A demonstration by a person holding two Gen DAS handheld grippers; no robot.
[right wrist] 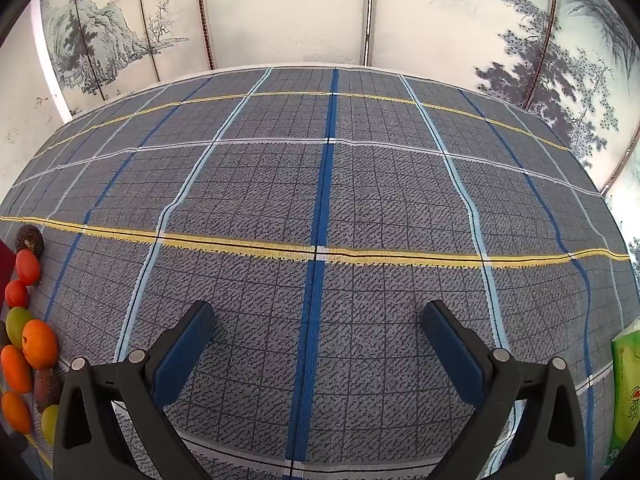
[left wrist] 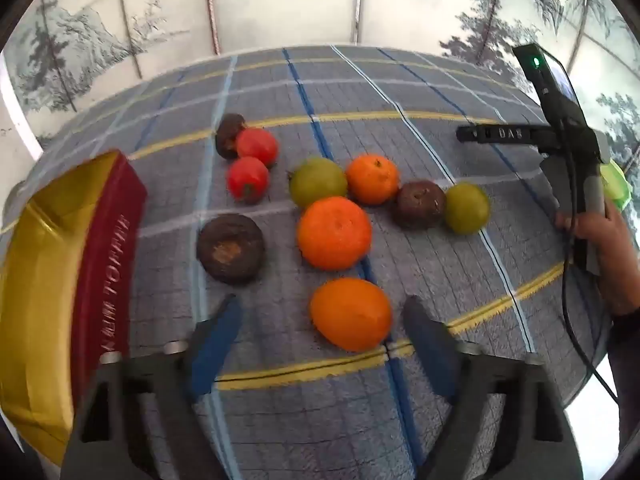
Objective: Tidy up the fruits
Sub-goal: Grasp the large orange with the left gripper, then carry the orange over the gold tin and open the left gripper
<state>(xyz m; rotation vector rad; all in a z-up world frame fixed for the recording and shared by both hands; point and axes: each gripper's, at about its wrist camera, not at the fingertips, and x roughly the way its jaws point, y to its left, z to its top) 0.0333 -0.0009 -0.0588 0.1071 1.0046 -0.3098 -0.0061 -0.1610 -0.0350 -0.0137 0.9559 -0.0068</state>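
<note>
Ten pieces of fruit lie loose on the grey plaid tablecloth (left wrist: pixel 360 92), and the left gripper (left wrist: pixel 322 320) hangs over the near edge of the spread with its blue-padded jaws wide apart, gripping nothing. At far left stands the red and gold box (left wrist: pixel 76 264), tilted in the fisheye, its red side lettered. Just right of it, the big dark brown wrinkled fruit (left wrist: pixel 231 249) sits alone. Behind it, a smaller dark brown fruit (left wrist: pixel 228 134) touches the rear red tomato (left wrist: pixel 257 146), and the front red tomato (left wrist: pixel 248 179) sits right beside that one. On to the middle: a green round fruit (left wrist: pixel 318 182) presses against the rear orange (left wrist: pixel 372 179), with the large middle orange (left wrist: pixel 334 233) just in front of both. The nearest orange (left wrist: pixel 351 314) lies between the open fingers but nothing touches it. Further right, a dark brown shrivelled fruit (left wrist: pixel 421 204) touches a second green fruit (left wrist: pixel 467 208). At far right, the person's hand (left wrist: pixel 600 248) holds the black handle of the right gripper (right wrist: pixel 318 332), well apart from the fruit.

The right wrist view shows that right gripper spread open too, empty, above bare cloth. The fruit crowds the left edge there, and a green plastic packet (right wrist: pixel 626 396) shows at the right edge.
</note>
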